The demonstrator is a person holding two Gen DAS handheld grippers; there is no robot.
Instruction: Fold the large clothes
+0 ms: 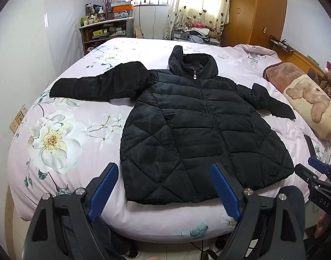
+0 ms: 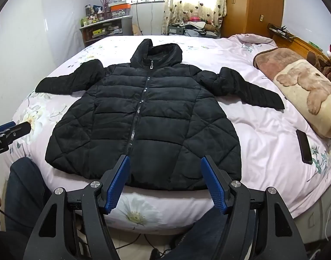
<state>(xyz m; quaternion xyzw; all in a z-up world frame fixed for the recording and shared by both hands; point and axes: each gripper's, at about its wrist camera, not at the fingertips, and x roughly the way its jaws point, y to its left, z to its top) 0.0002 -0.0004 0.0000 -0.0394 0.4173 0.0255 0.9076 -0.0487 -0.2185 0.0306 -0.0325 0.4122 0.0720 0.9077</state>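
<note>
A black quilted hooded jacket (image 1: pixel 193 130) lies flat and zipped on the pink floral bed, sleeves spread to both sides, hood at the far end; it also shows in the right wrist view (image 2: pixel 143 117). My left gripper (image 1: pixel 165 169) is open and empty, held above the jacket's near hem on its left half. My right gripper (image 2: pixel 165 162) is open and empty, above the near hem by the zipper's bottom. The right gripper also shows at the right edge of the left wrist view (image 1: pixel 317 173), and the left gripper at the left edge of the right wrist view (image 2: pixel 11 130).
The bed (image 2: pixel 263 134) has a floral cover. A black phone (image 2: pixel 304 146) lies right of the jacket. A bear-print pillow (image 2: pixel 308 95) and brown blanket (image 2: pixel 276 60) sit at the right. Shelves (image 1: pixel 104 30) and a wardrobe (image 1: pixel 252 10) stand behind. The person's legs (image 2: pixel 24 190) are at the bed's near edge.
</note>
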